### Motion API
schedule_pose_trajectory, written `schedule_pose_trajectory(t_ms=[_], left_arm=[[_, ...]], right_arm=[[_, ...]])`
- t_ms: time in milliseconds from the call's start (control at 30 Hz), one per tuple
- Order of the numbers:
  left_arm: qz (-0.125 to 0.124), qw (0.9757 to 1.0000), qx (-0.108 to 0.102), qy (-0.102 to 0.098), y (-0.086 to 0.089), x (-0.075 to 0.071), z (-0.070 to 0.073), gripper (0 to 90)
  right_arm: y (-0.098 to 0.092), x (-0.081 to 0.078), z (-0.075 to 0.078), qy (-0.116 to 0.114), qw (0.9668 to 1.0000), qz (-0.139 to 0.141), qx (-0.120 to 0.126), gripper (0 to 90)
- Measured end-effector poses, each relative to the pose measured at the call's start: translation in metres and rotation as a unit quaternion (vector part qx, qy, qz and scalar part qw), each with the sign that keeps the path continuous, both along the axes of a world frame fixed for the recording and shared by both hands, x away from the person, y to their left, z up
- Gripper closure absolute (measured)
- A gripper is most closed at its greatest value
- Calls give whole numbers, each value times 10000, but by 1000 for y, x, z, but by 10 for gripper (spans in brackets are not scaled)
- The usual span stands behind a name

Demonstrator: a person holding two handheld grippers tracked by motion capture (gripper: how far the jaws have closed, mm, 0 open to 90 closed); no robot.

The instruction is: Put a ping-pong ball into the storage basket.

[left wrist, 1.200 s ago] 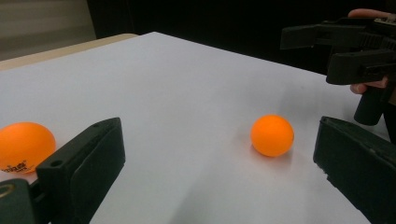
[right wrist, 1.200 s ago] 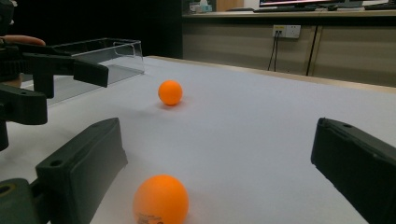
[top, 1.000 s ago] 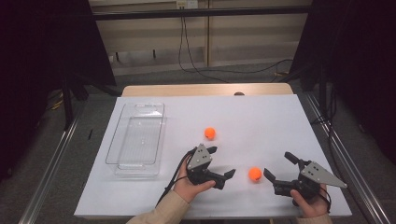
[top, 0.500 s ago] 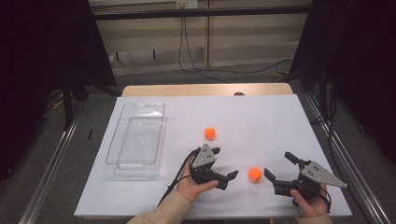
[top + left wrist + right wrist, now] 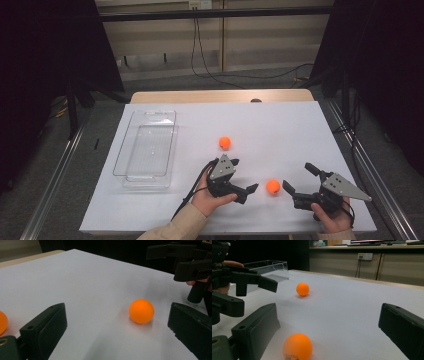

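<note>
Nothing collected yet, by my reading. Clear tray [image 5: 145,150] on the left of the desk [image 5: 280,125] holds no ball. Near orange ball [image 5: 273,186] lies on the desk between my two tongs, touching neither. Far orange ball [image 5: 225,143] sits farther back, well apart from the tray. Left tongs [image 5: 245,190]: jaws wide apart, holding nothing, aimed at the near ball. Right tongs [image 5: 297,181]: also wide apart and unladen. Both balls left to pick up, presumably for the tray.

Beyond the work in hand

A clear plastic tray [image 5: 145,150] lies on the white table [image 5: 280,125], left side; a second orange ball [image 5: 225,143] rests near the middle.
</note>
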State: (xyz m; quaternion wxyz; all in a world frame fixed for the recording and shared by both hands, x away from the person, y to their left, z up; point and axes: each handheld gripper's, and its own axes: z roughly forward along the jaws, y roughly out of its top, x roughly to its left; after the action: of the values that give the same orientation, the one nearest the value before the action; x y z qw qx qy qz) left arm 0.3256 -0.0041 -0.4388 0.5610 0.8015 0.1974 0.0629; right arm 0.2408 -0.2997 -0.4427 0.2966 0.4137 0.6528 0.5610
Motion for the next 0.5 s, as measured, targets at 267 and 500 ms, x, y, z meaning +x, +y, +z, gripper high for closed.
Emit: schedule_pose_trajectory(t_ms=[267, 500], left_arm=[[-43, 10000, 48, 35, -3, 0, -2, 21], [-57, 9999, 90, 57, -5, 1, -2, 21]], right_arm=[[0, 0, 0, -2, 10000, 9, -20, 21], [0, 0, 0, 0, 10000, 12, -23, 21]])
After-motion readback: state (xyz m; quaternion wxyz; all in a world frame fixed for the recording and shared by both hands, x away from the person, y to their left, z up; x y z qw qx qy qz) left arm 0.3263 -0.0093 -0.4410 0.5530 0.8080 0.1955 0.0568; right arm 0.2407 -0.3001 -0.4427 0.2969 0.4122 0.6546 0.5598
